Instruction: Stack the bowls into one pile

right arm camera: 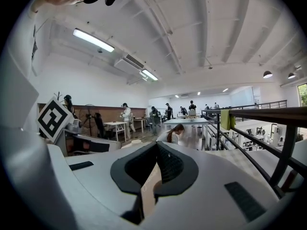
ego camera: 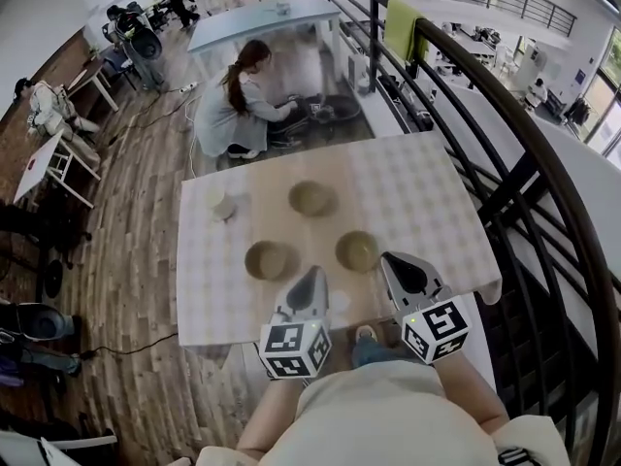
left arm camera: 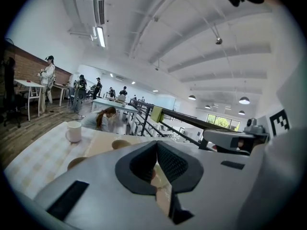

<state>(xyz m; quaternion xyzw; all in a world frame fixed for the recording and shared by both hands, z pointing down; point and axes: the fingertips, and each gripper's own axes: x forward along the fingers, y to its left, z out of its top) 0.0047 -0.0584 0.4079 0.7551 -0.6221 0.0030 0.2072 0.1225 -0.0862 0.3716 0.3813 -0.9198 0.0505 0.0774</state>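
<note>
Both tools, the left gripper (ego camera: pixel 314 276) and the right gripper (ego camera: pixel 389 261), have jaws pressed together on nothing, over the table (ego camera: pixel 427 192) near edge. Bowls stand apart: near-left bowl (ego camera: pixel 270 259), near-right bowl (ego camera: pixel 357 250), far bowl (ego camera: pixel 312 198).

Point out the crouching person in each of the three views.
Head view: the person is upper left of centre, beyond the table.
Left gripper view: left of centre, right of the mug.
Right gripper view: near the centre.
Shared landmark: the green cloth, hanging right of the person in every view.
</note>
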